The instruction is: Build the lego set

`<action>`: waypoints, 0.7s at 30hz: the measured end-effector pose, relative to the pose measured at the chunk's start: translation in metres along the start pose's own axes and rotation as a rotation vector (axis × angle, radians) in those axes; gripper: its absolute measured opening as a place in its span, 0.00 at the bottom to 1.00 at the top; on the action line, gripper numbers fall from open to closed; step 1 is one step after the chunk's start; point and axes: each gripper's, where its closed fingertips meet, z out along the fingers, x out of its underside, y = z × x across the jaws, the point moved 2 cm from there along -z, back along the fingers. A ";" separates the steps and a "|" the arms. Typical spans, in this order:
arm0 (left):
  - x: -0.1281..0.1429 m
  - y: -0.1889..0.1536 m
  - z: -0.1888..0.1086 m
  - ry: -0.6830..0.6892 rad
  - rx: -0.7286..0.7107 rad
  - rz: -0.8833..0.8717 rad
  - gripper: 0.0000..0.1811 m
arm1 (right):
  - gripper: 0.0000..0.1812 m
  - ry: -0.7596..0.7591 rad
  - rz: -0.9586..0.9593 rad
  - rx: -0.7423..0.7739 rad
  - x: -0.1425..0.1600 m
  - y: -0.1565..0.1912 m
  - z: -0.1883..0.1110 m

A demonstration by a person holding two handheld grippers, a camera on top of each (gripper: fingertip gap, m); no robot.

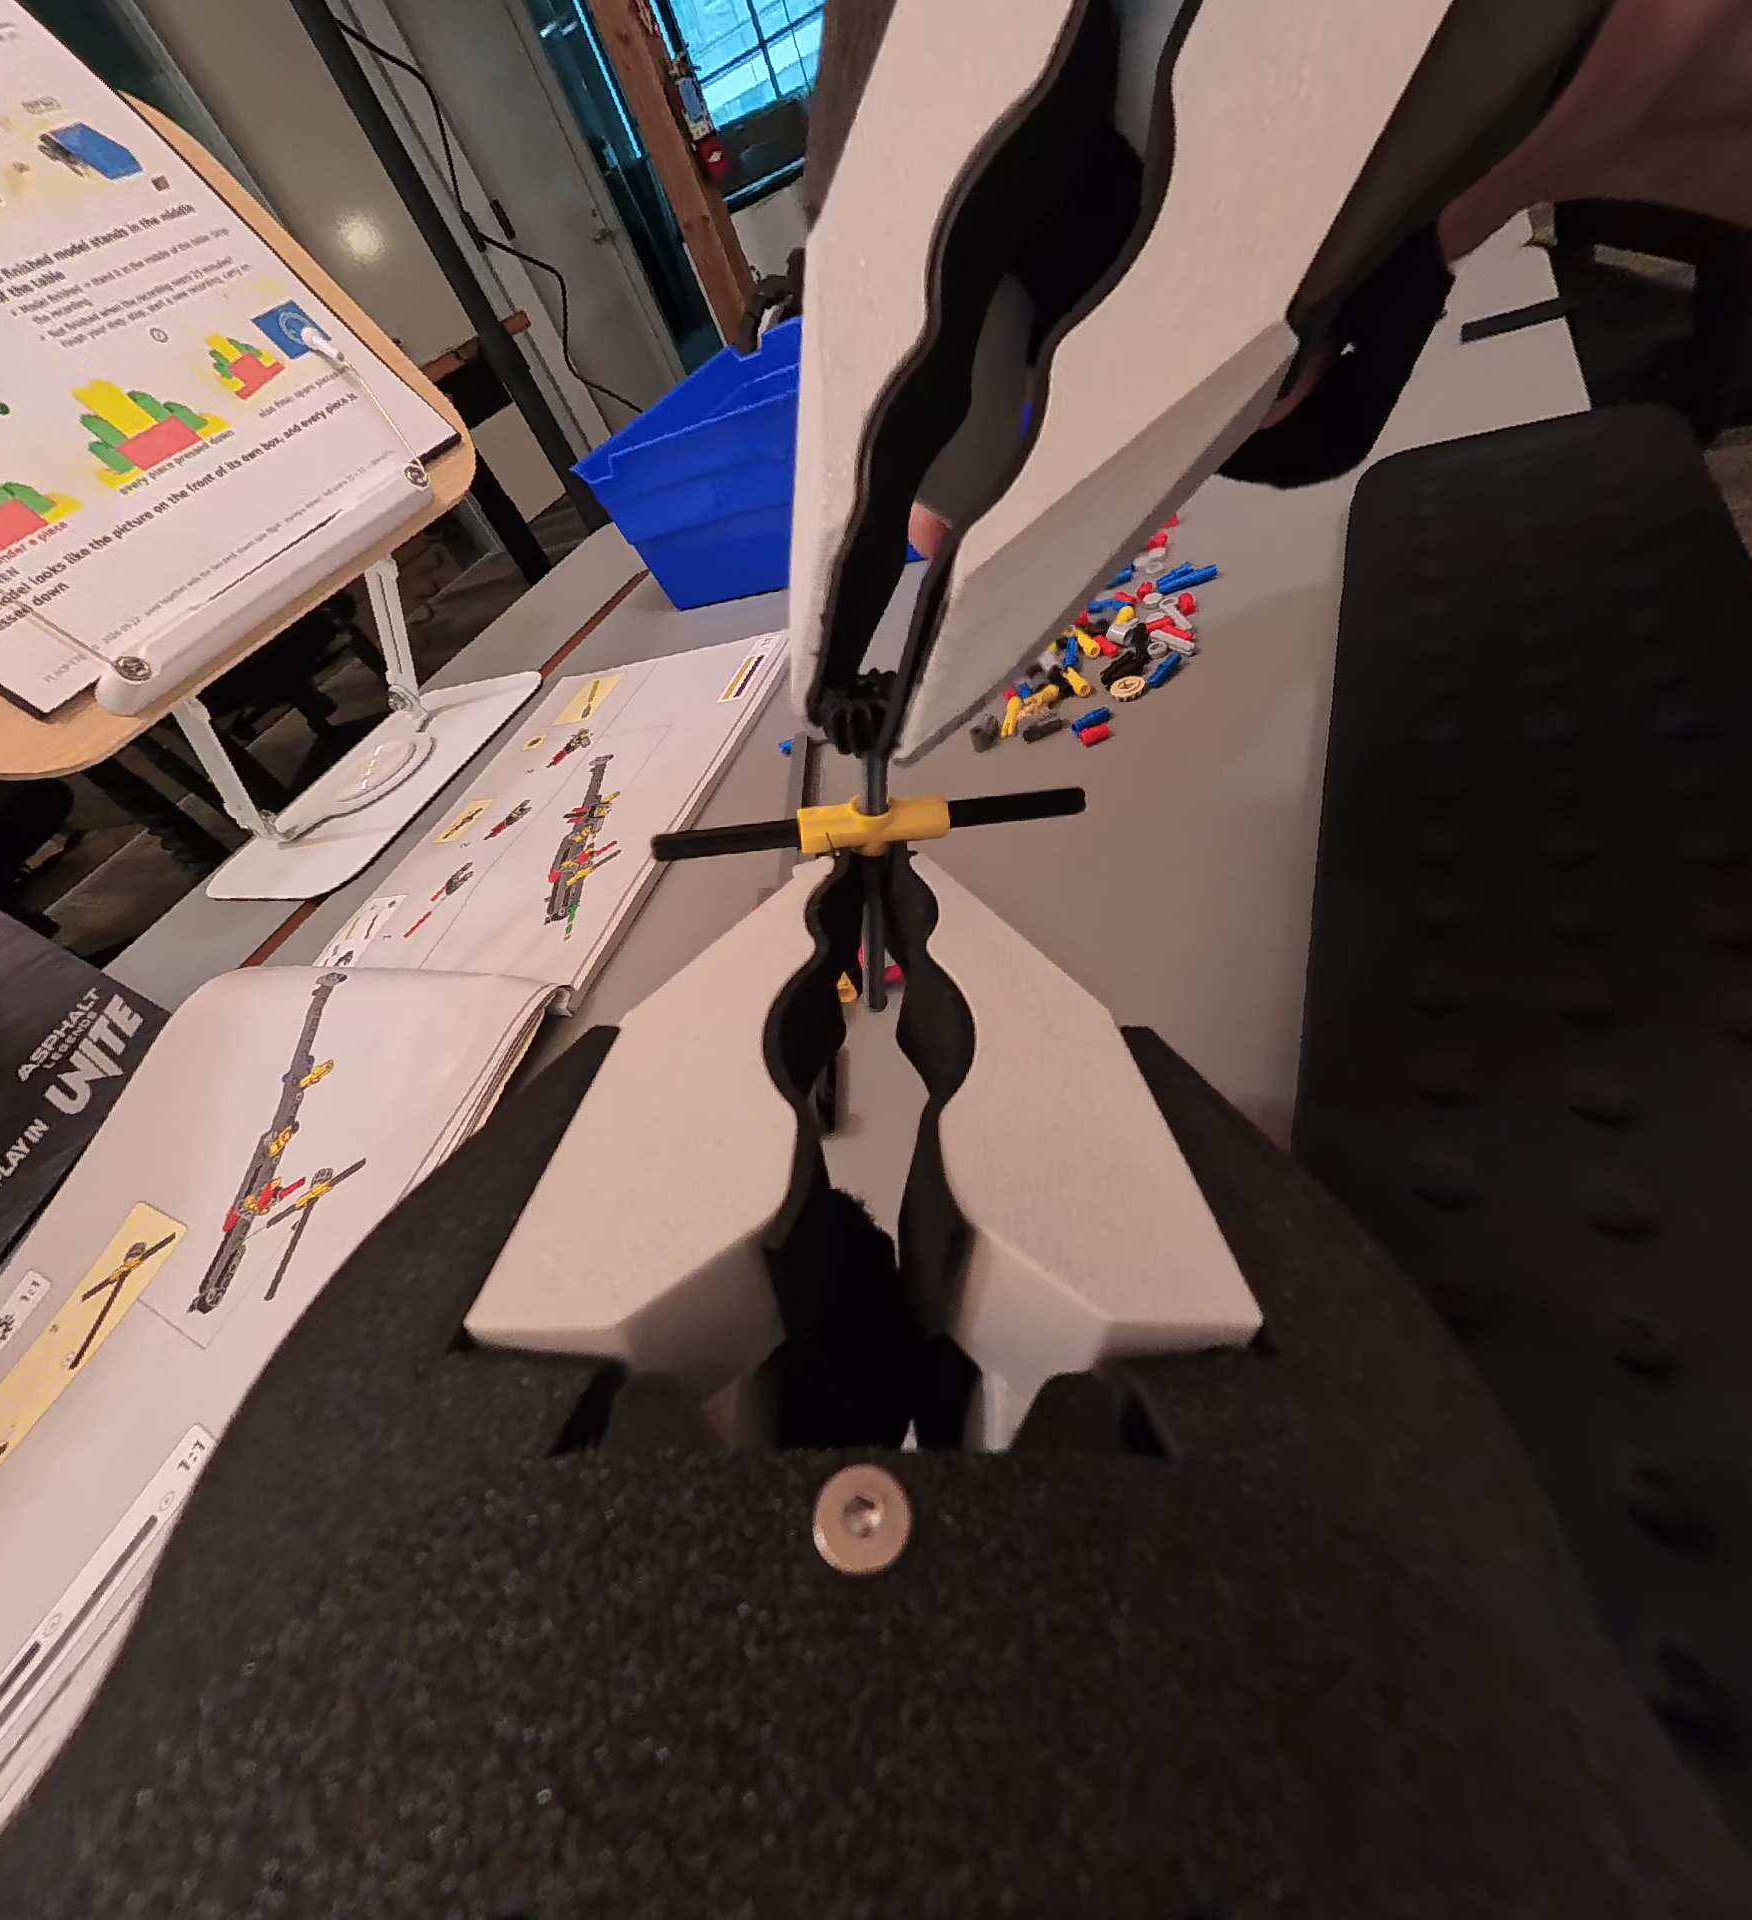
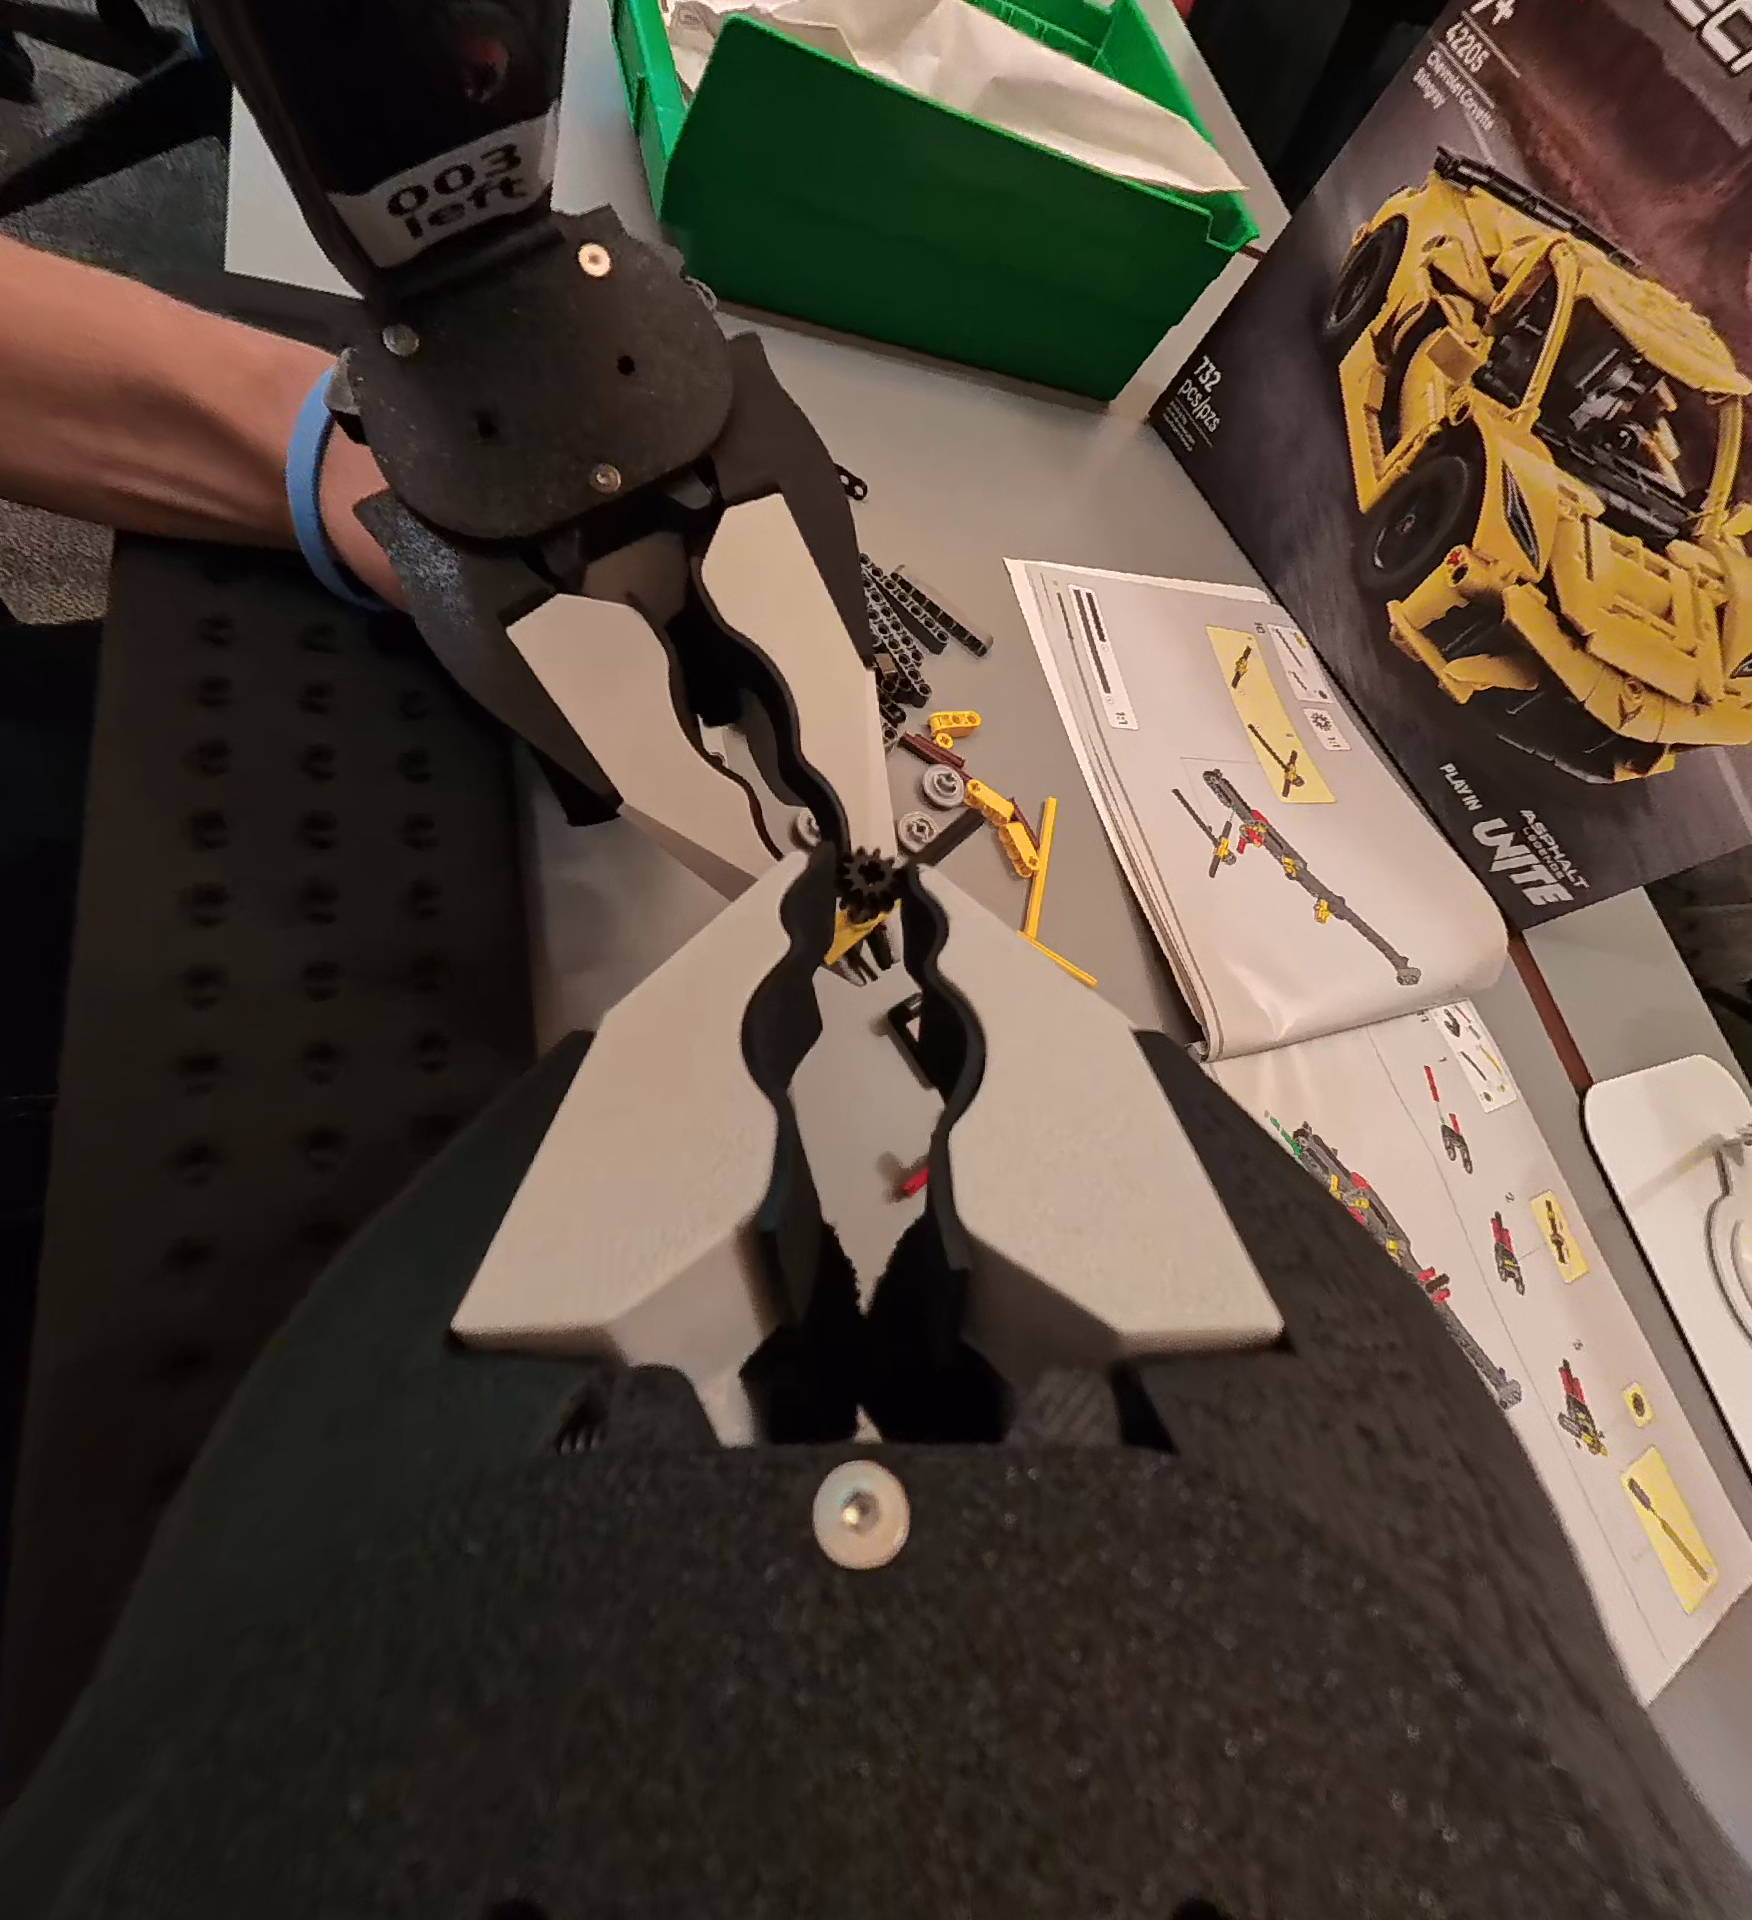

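In the left wrist view my left gripper (image 1: 872, 868) is shut on an upright black axle (image 1: 874, 940). The axle passes through a yellow connector (image 1: 872, 824), which carries a second black axle (image 1: 1017, 803) crosswise. My right gripper (image 1: 856, 722) comes down from above and is shut on a small black gear (image 1: 858, 704) at the upright axle's top end. In the right wrist view my right gripper (image 2: 864, 878) holds the gear (image 2: 867, 868) tip to tip with the left gripper (image 2: 844, 831). The yellow connector (image 2: 854, 932) shows just below.
A pile of small coloured pieces (image 1: 1111, 644) lies ahead, with a blue bin (image 1: 706, 478) behind. An open instruction booklet (image 1: 539, 831), a sheet on a stand (image 1: 124, 416), a green bin (image 2: 913, 239), the set's box (image 2: 1526, 468), black beams (image 2: 924, 623) and yellow pieces (image 2: 997, 810) surround the work. A black mat (image 1: 1558, 935) lies to the side. Left and right tips are no more than a few centimetres apart.
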 end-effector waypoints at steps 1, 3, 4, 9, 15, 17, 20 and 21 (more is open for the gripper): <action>0.001 0.000 0.001 0.006 0.001 0.005 0.01 | 0.07 0.001 -0.004 0.001 0.001 0.000 0.000; 0.000 0.000 0.001 0.003 0.006 0.008 0.01 | 0.07 -0.007 -0.004 -0.007 0.001 0.001 -0.001; 0.000 0.000 0.001 0.001 0.009 0.002 0.01 | 0.07 -0.011 -0.012 -0.006 0.001 0.000 -0.001; 0.005 0.000 0.004 0.035 0.036 -0.018 0.01 | 0.07 -0.015 -0.079 0.028 0.006 0.000 0.002; 0.002 0.002 0.002 0.014 0.055 -0.078 0.01 | 0.06 -0.115 -0.090 0.079 0.004 -0.002 0.004; 0.003 0.001 0.002 0.018 0.066 -0.087 0.01 | 0.07 -0.140 -0.075 0.081 0.004 -0.001 0.005; 0.003 -0.001 0.002 0.019 0.080 -0.099 0.01 | 0.07 -0.161 -0.056 0.082 0.004 -0.001 0.006; 0.002 0.000 0.002 0.010 0.082 -0.108 0.01 | 0.07 -0.177 -0.044 0.081 0.003 -0.001 0.005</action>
